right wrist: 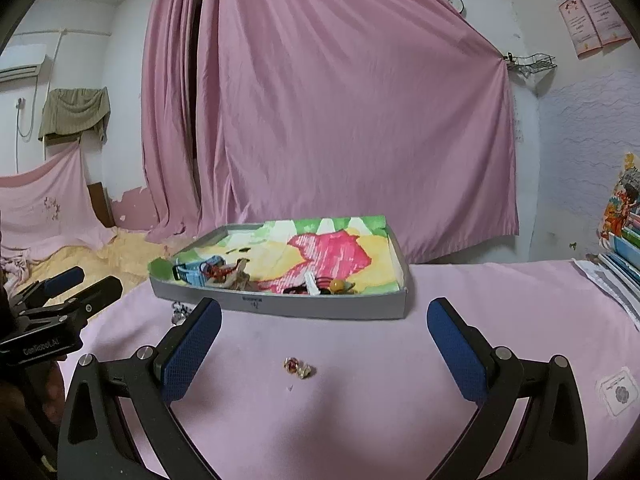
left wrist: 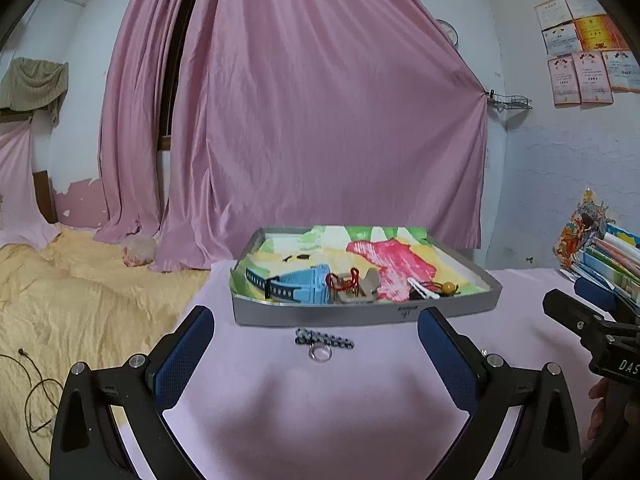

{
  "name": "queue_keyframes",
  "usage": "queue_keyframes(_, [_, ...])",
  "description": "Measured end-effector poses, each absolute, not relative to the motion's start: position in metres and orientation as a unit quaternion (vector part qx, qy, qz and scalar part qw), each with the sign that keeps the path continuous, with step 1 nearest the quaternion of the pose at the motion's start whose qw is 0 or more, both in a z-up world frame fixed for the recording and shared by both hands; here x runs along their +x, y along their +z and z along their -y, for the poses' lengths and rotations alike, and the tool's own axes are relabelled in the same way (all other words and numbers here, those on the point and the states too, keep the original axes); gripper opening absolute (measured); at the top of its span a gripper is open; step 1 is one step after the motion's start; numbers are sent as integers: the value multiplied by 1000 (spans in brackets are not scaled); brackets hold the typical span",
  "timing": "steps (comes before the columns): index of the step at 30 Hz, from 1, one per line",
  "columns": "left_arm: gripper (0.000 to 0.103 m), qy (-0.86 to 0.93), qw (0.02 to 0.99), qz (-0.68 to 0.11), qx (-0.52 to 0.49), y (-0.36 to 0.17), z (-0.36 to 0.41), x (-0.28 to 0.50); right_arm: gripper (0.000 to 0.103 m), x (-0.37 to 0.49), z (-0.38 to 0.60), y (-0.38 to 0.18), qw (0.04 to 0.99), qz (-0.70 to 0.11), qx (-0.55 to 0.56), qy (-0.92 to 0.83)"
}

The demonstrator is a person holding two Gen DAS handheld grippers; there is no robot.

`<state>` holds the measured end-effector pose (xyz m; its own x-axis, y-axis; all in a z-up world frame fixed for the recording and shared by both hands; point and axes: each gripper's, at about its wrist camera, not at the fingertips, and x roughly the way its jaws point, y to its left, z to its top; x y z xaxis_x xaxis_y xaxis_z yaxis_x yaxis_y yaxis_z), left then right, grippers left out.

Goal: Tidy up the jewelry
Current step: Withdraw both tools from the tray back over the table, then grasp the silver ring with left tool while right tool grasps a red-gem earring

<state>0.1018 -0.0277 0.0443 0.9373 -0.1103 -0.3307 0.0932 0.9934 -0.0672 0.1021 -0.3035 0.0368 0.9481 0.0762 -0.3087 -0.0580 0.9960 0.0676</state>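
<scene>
A shallow grey box (left wrist: 360, 314) (right wrist: 320, 308) lined with bright painted paper stands on the pink cloth. It holds a blue watch (left wrist: 296, 286) (right wrist: 196, 274), red cord (left wrist: 344, 280), a white clip (left wrist: 422, 290) and an amber bead (left wrist: 449, 288) (right wrist: 337, 285). In front of the box lie a dark beaded bracelet (left wrist: 324, 340) and a clear ring (left wrist: 320, 354). My left gripper (left wrist: 316, 340) is open, with both between its fingers' line. A small gold and red earring (right wrist: 298, 368) lies alone on the cloth. My right gripper (right wrist: 324, 324) is open just behind it.
A stack of books (left wrist: 612, 260) (right wrist: 624, 248) sits at the table's right edge. A bed with a yellow quilt (left wrist: 80, 292) lies left of the table. A pink curtain (left wrist: 320, 120) hangs behind the box. A white label (right wrist: 618, 394) lies on the cloth at right.
</scene>
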Motion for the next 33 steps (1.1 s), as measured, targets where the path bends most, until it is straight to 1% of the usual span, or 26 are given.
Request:
queue_keyframes(9, [102,-53,978,-199,-25,30,24,101,101,107,301,19,978,-204,23,42])
queue_keyframes(22, [102,-54,973,-223,-31,24,23,106,101,112,296,13,971,-235,17,44])
queue_keyframes(33, [102,-52,952,-297,-49,16,17,130,101,130,294,7,955,-291,19,62])
